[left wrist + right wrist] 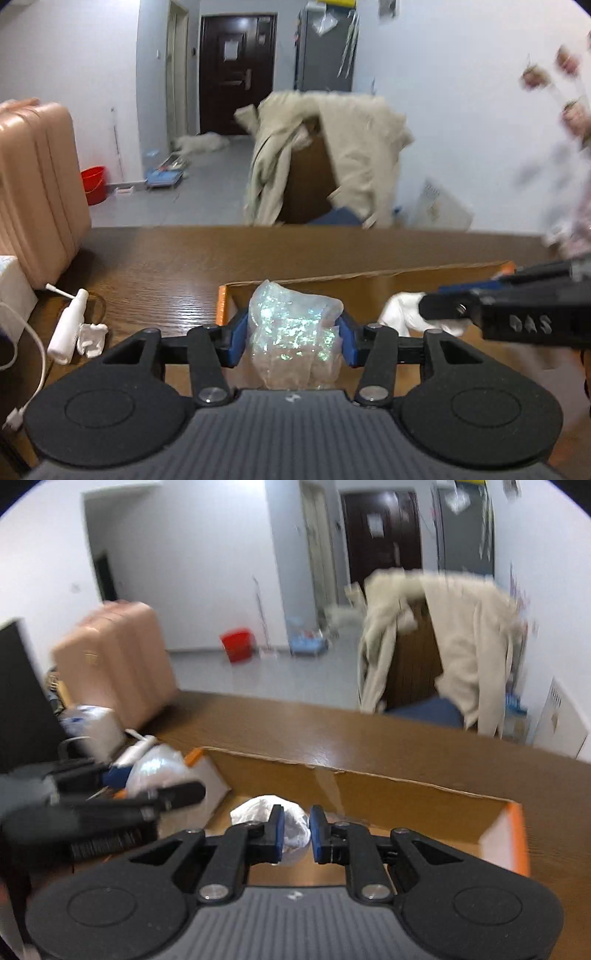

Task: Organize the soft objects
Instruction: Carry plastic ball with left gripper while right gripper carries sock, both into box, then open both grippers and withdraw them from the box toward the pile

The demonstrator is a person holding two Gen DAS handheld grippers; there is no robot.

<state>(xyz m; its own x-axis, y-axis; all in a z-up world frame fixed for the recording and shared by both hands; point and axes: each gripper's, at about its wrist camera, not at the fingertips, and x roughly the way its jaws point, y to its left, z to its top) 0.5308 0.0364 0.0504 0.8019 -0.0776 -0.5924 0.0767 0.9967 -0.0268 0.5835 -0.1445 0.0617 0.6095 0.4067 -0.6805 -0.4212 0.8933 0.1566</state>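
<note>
Now we hold the left tool [291, 341] clamped on a glittery clear bag [293, 328], its blue pads pressing the bag's two sides, just over the near left corner of the open cardboard box [369, 286]. Our right tool [296, 832] has its pads close together but not touching, and a crumpled white bag [291, 825] shows in the gap. Whether the pads actually pinch it we cannot tell from that view; the gap is narrow enough that we count the tool as closed.

As for edges, the box has orange-trimmed corners and a torn far wall, and it sits on the brown wooden tabletop [166, 266]. Beyond the far wall a bare strip of wood runs to the tabletop's far edge. Left of the box lie a white spray bottle [68, 328], a white cable [37, 354] and a small crumpled tissue [92, 338].

From the left wrist we see the right tool come in from the right with the white bag at its tip, above the box. From the right wrist we see the box's right end and its floor, mostly bare. That view also shows the pink suitcase [118, 664] whole and a chair draped with a beige coat [461, 642] behind the tabletop.
</note>
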